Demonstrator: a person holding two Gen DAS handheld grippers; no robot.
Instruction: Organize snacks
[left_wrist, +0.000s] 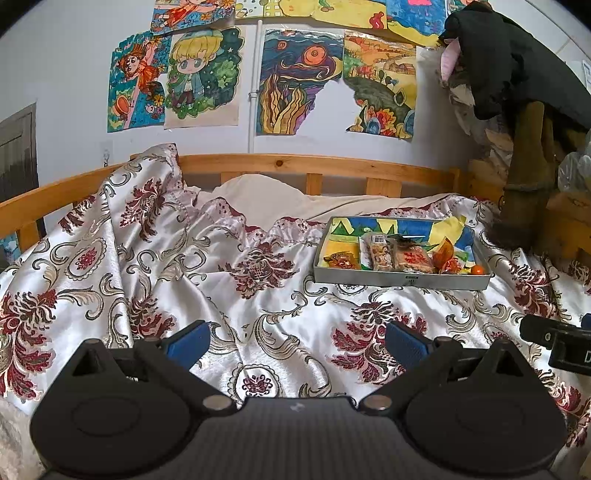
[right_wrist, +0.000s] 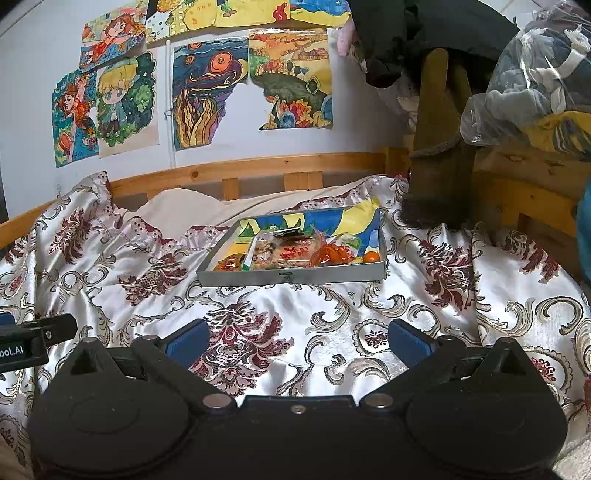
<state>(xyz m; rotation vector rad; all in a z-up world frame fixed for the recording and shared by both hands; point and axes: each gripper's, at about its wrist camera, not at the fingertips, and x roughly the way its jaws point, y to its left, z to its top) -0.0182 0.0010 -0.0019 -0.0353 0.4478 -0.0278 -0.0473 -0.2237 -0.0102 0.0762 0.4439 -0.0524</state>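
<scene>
The bed's patterned satin cover (left_wrist: 258, 280) lay bare of any loose snack that I could see, so the sorting looked all but done, with every visible item already gathered into the one container and little left except perhaps some tidying inside it. That container was a shallow grey tray (right_wrist: 291, 274) lined with a bright drawing, resting on the cover toward the wooden headboard (left_wrist: 310, 162), well ahead of both tools. Along its near wall sat a row of snacks: two flat clear-wrapped bars (left_wrist: 400, 254) side by side in the middle, orange-wrapped sweets (left_wrist: 340, 260) to the left, crinkled orange wrappers to the right, and a small round orange piece (left_wrist: 479, 270) in the right corner, though what exactly it was I couldn't make out from there. The left gripper (left_wrist: 297, 338) and right gripper (right_wrist: 297, 338) both hung low over the cover, fingers spread wide and grasping nothing.
</scene>
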